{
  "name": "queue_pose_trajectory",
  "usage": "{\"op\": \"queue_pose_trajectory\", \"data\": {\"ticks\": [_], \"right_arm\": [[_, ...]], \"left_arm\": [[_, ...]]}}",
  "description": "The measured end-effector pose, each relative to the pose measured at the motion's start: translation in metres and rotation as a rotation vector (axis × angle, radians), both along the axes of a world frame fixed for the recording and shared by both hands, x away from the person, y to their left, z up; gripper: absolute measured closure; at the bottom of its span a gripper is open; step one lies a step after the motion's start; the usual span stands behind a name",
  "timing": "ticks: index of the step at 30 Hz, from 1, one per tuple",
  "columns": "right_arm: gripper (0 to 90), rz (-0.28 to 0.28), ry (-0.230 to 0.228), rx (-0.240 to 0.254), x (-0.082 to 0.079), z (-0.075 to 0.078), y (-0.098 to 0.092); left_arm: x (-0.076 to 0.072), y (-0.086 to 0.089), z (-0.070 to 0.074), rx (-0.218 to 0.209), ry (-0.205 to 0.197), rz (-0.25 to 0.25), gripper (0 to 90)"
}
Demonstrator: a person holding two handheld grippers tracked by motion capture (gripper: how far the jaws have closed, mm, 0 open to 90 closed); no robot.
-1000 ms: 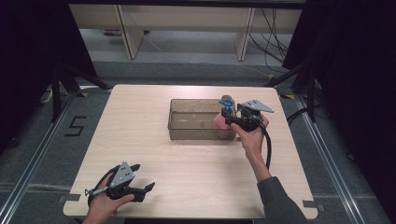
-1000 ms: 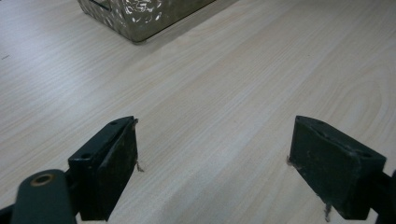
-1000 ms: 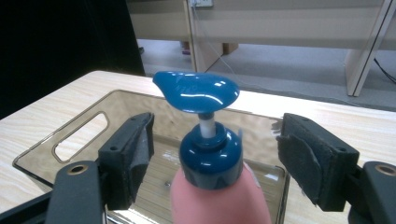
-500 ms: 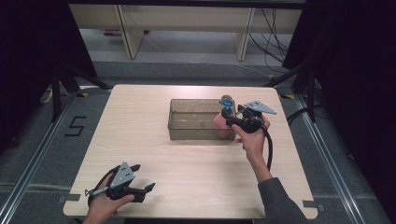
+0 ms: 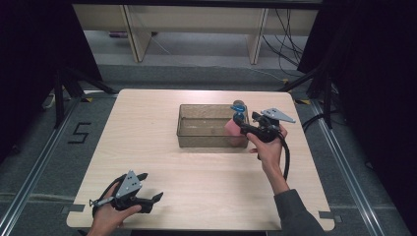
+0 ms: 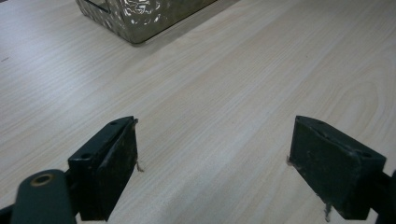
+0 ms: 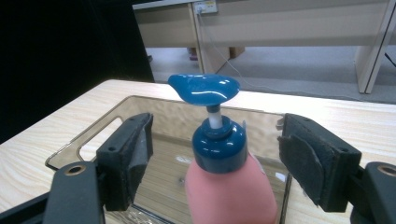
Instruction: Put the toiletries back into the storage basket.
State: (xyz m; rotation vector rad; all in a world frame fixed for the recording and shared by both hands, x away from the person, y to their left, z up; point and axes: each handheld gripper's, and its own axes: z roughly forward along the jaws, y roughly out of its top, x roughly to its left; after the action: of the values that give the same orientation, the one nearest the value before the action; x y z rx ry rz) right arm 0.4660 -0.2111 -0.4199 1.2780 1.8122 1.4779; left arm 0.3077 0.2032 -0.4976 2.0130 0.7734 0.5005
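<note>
A pink pump bottle (image 5: 231,129) with a blue pump head (image 7: 203,88) stands upright in the right end of a clear, brown-tinted bin (image 5: 201,107) at the table's middle back. My right gripper (image 5: 240,121) is open. Its jaws sit on either side of the bottle's blue collar (image 7: 219,145), with a gap on each side. My left gripper (image 5: 150,187) rests low near the table's front left corner. It is open, with bare wood between its pads (image 6: 122,163).
The light wood table (image 5: 196,172) has wide free room in front of the bin. A corner of the bin (image 6: 135,18) lies far ahead of the left gripper. Beyond the table's far edge are shelf legs (image 5: 133,34) and cables on the floor.
</note>
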Motion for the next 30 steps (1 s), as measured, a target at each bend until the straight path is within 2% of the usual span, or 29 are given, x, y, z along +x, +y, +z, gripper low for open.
{"op": "queue_pose_trajectory", "data": {"ticks": [2, 3, 5, 6, 7, 8, 10, 12, 14, 16, 17, 19, 21, 23, 24, 26, 28, 30], "right_arm": [[26.5, 0.005, -0.015, -0.015, 0.000, 0.000, -0.001], [26.4, 0.009, -0.003, -0.002, -0.002, 0.001, 0.000], [26.1, 0.009, -0.013, -0.005, -0.002, 0.000, 0.000], [26.1, -0.007, 0.023, 0.008, -0.005, 0.001, 0.001], [26.0, 0.010, -0.004, -0.022, -0.004, 0.001, -0.001], [26.0, 0.007, -0.009, -0.031, -0.004, 0.001, -0.002], [25.7, 0.009, -0.002, -0.011, -0.006, 0.000, -0.001], [25.4, 0.019, -0.010, -0.022, -0.006, 0.000, -0.001], [25.4, 0.007, 0.019, -0.006, -0.011, 0.001, 0.001], [25.4, 0.024, -0.014, -0.034, -0.011, 0.000, 0.000], [25.4, 0.025, 0.001, -0.027, -0.013, 0.000, 0.001], [25.4, 0.035, -0.008, -0.036, -0.014, -0.001, 0.001], [25.4, 0.035, 0.006, -0.021, -0.017, -0.001, 0.002], [25.5, 0.042, -0.010, -0.036, -0.018, -0.002, 0.002], [25.5, 0.042, 0.004, -0.021, -0.020, -0.002, 0.003], [25.5, 0.048, -0.015, -0.055, -0.021, -0.002, 0.001], [25.5, 0.060, 0.000, -0.025, -0.022, -0.002, 0.002], [25.5, 0.047, 0.006, -0.023, -0.025, -0.001, 0.004]], "left_arm": [[0.001, 0.000, 0.000, -0.006, -0.003, 0.002, 14.8], [0.001, 0.000, 0.000, 0.001, -0.004, 0.000, 14.8], [0.000, 0.000, 0.000, -0.001, -0.001, 0.000, 14.8], [0.000, 0.000, 0.000, -0.002, -0.002, 0.000, 14.8], [0.001, 0.000, 0.000, 0.000, -0.004, 0.000, 14.8], [0.001, 0.000, 0.000, 0.001, -0.005, 0.000, 14.8], [0.000, 0.000, 0.000, 0.002, -0.002, -0.001, 14.8], [0.000, 0.000, 0.000, -0.002, -0.004, 0.001, 14.8], [0.001, 0.000, 0.000, 0.001, -0.007, 0.000, 14.8], [0.000, 0.000, 0.000, -0.001, -0.002, 0.000, 14.7], [0.000, 0.000, 0.000, -0.002, -0.002, 0.001, 14.8], [0.001, 0.000, 0.000, -0.001, -0.004, -0.002, 14.8], [0.000, 0.000, 0.000, 0.000, -0.001, -0.002, 14.8], [0.001, 0.001, 0.000, 0.005, -0.004, 0.000, 14.8], [0.001, 0.001, 0.001, 0.006, -0.008, -0.002, 14.7], [0.000, 0.000, 0.000, -0.005, -0.005, 0.000, 14.8], [0.000, 0.000, 0.000, 0.000, -0.004, 0.001, 14.8], [0.001, 0.000, 0.000, -0.001, -0.007, -0.001, 14.7]]}}
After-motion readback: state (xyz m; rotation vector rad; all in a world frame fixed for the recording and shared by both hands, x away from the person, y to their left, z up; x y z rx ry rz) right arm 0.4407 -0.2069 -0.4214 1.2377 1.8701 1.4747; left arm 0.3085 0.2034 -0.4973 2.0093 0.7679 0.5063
